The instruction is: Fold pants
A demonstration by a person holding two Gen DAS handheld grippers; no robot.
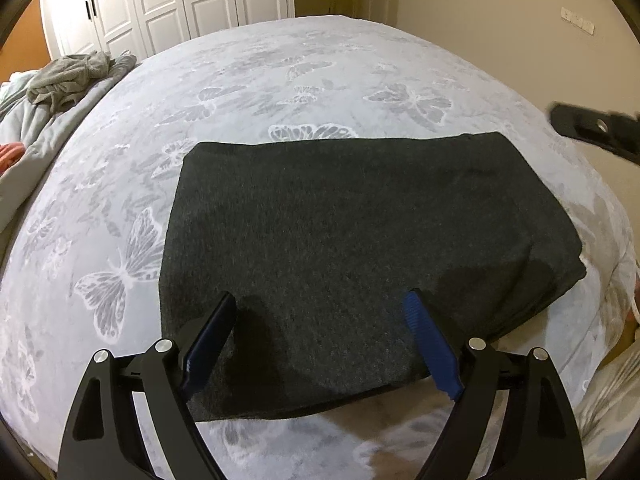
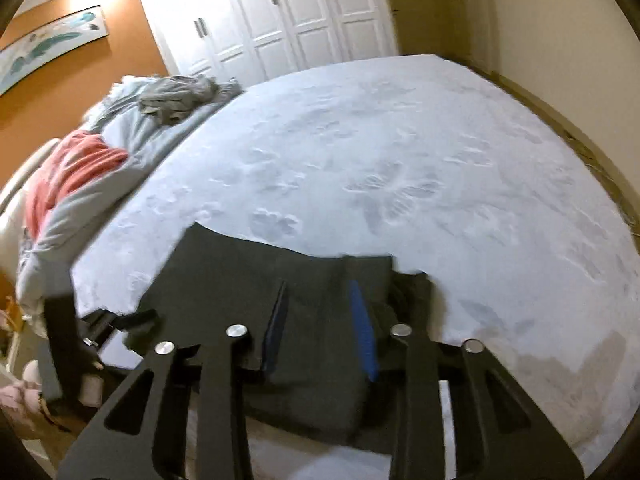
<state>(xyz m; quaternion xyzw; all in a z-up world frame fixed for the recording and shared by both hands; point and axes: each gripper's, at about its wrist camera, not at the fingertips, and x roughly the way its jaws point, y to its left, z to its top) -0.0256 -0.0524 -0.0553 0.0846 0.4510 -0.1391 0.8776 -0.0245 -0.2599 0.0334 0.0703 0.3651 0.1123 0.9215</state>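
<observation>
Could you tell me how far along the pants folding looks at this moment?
Nearly finished: the dark pants lie as a compact folded rectangle on the butterfly bedspread. Nothing is in hand; the left gripper and right gripper hover open over the pants. What is left, at most, is perhaps tidying the uneven right edge.

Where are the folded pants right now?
In the left wrist view the dark pants lie flat in a folded rectangle on the butterfly-print bedspread, near its front edge, directly ahead of the open left hand-held gripper.

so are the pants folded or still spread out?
Folded. The pants lie as a compact dark rectangle on the bed, stacked layers showing at the right edge, no legs trailing. Left gripper is open above them.
</observation>
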